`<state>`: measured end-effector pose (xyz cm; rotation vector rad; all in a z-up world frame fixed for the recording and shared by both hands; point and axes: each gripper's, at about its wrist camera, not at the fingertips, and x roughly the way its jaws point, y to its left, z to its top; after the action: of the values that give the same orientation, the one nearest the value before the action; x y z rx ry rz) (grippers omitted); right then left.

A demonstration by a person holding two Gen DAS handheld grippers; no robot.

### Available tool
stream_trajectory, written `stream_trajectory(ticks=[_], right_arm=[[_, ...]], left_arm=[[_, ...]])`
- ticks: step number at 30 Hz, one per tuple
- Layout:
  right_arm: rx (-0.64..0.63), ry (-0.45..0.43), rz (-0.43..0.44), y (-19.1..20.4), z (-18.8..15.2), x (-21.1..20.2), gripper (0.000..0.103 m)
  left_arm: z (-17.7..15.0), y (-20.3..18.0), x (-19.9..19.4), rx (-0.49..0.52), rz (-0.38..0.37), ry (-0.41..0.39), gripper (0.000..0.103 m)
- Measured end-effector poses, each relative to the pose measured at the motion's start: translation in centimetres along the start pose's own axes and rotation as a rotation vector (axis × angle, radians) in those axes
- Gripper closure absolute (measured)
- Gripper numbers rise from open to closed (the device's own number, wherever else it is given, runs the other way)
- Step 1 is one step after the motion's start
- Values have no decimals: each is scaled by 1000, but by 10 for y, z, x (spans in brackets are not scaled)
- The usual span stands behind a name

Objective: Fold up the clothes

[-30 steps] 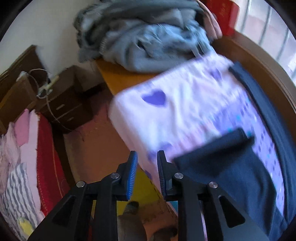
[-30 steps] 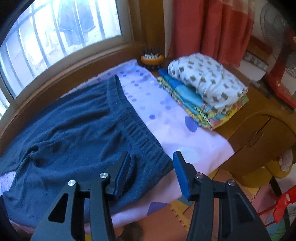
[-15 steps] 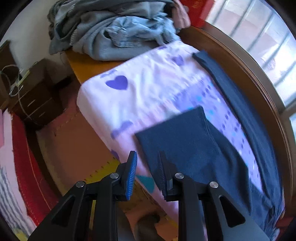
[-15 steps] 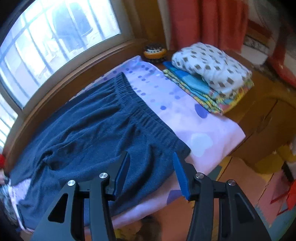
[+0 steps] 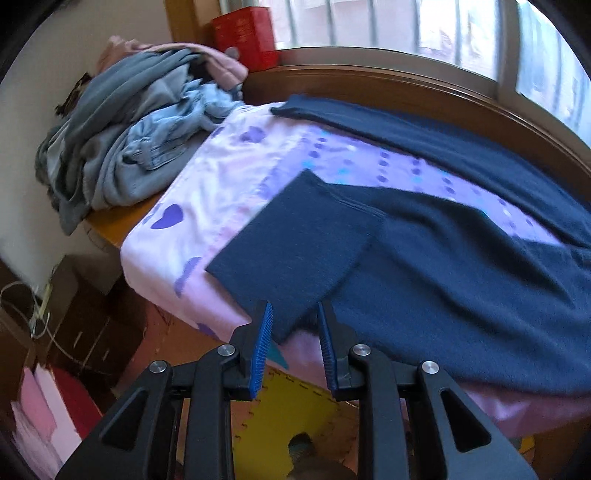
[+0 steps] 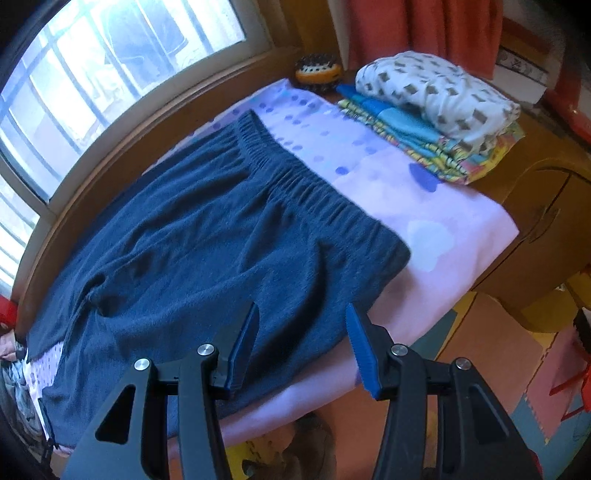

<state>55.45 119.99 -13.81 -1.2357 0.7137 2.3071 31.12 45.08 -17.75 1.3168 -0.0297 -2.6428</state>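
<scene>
A pair of dark navy fleece trousers (image 6: 207, 236) is lying spread flat on a lilac sheet (image 6: 443, 221) printed with purple dots and hearts, which is covering the tabletop. The gathered elastic waistband (image 6: 303, 177) is running across the end nearest the stack of folded clothes, and the two legs are stretching away toward the other end, with a strip of sheet showing between them. The nearer leg's cuff (image 5: 295, 247) is lying flat close to the tabletop's front edge.

The left gripper (image 5: 294, 325) is hovering just over the corner of that cuff, its blue-padded fingers a little apart with the corner of fabric showing between them but not pinched. The right gripper (image 6: 301, 325) is hanging above the hip area of the trousers below the waistband, its fingers standing wider apart and closing on nothing.

Beyond the waistband a stack of folded clothes (image 6: 432, 122) is sitting, a white patterned piece on top of bright striped ones. Past the leg ends a rumpled heap of grey and denim garments (image 5: 129, 144) is piled up, with a red box (image 5: 243, 37) behind it by the window (image 5: 406, 29). Coloured foam mats (image 6: 498, 362) are covering the floor below.
</scene>
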Motion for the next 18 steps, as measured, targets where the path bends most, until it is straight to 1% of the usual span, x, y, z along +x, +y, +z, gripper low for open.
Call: stream_trajectory(ticks=[2,3,6,10,12,16,17,18], right_arm=[[-10,12,-2,3,0,3,53],[-14,17,-4,4,0,4,53],[-24,22,-8,7,-1,6,53],[-36,32,-3,14,0,8,53],[-47,37,3,18,1,9,53],[-64,46,9,25,-1,11,53],[-69,49,8,27,-1,11,53],[-74,51,8,28,-2,11,53]], left_arm=[[-4,-4,-5,16,-6,-25,78],[-5,-8,-8,40,0,-37,78],[-9,-19,-2,131,65,-37,77],[-4,-20,9,175,155,-47,77],[1,-18,13,191,182,-56,77],[7,-20,17,247,204,-66,77],[9,-18,15,243,197,-72,78],[13,-13,13,216,188,-80,85]])
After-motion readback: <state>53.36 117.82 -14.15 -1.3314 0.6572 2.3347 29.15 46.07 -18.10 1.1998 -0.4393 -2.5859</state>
